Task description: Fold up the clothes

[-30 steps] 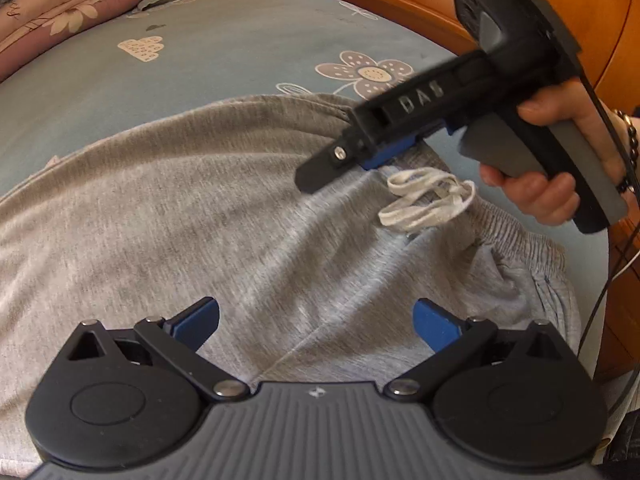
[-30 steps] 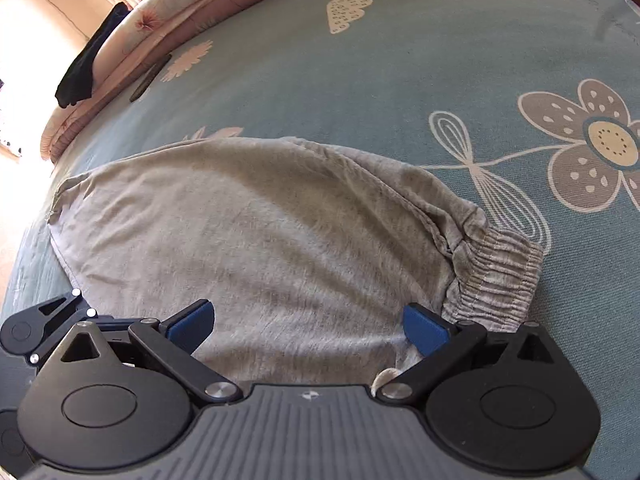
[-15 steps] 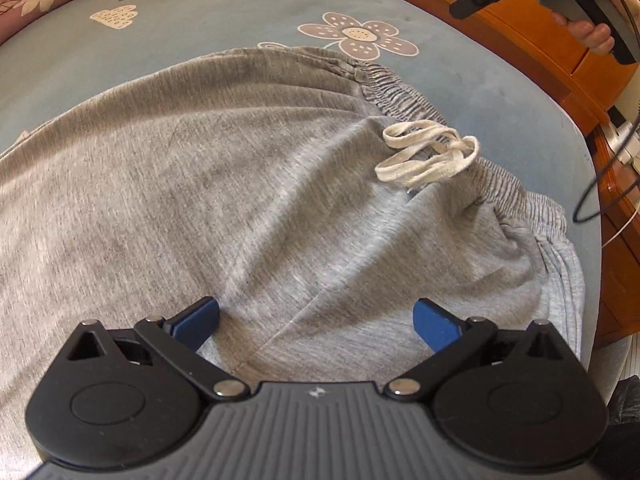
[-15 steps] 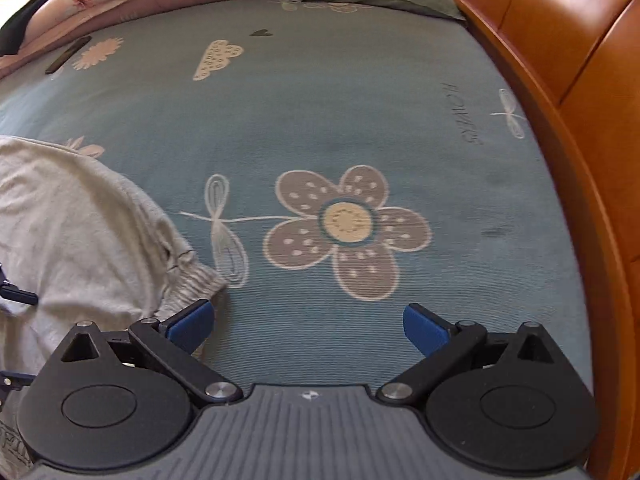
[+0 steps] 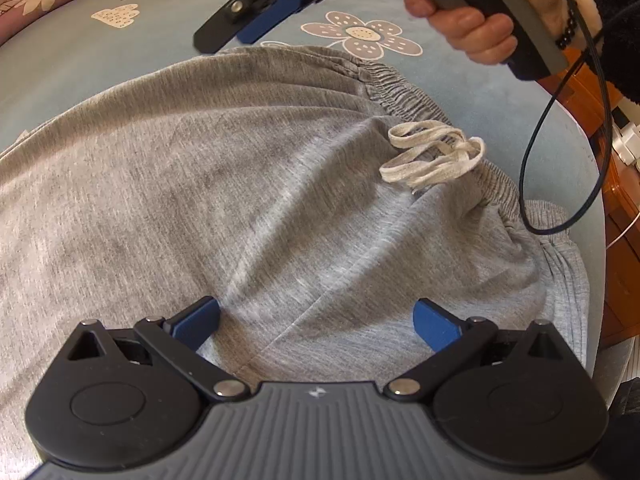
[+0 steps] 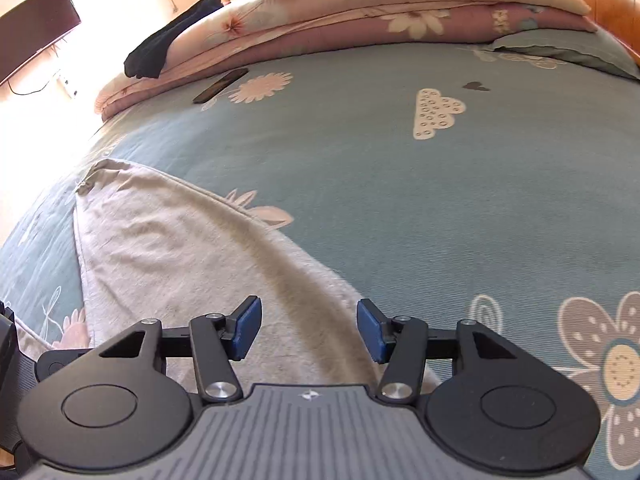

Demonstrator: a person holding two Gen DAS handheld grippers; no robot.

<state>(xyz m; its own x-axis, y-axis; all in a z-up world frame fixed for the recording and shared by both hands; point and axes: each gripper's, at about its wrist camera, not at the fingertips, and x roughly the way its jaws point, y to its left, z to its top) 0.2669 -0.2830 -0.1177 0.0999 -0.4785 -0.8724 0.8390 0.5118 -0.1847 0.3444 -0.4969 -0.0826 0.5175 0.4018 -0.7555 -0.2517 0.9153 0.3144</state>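
1. Grey pants (image 5: pixel 248 184) lie spread flat on the bed (image 6: pixel 360 184).
2. Left gripper (image 5: pixel 316 320): jaws wide, empty.
3. Right gripper (image 6: pixel 309 330): jaws just been closing, half-shut, nothing between.
4. Risk, I reckon: the drawstring (image 5: pixel 432 160) bunches inside the fold.

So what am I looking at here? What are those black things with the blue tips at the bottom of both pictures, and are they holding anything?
There is no robot here: a person holds a hand-held pincer in each hand, and each pincer carries a camera looking out along its two blue-tipped fingers. One picture comes from the left gripper, the other from the right gripper. The left camera also sees the right one from outside, gripped by the person's hand. On the blue flowered bed sheet lie grey trousers with a white drawstring at the waistband. Neither gripper holds anything. The left stands wide open over the cloth; the right has just been closing partway, with nothing pinched between its pads.
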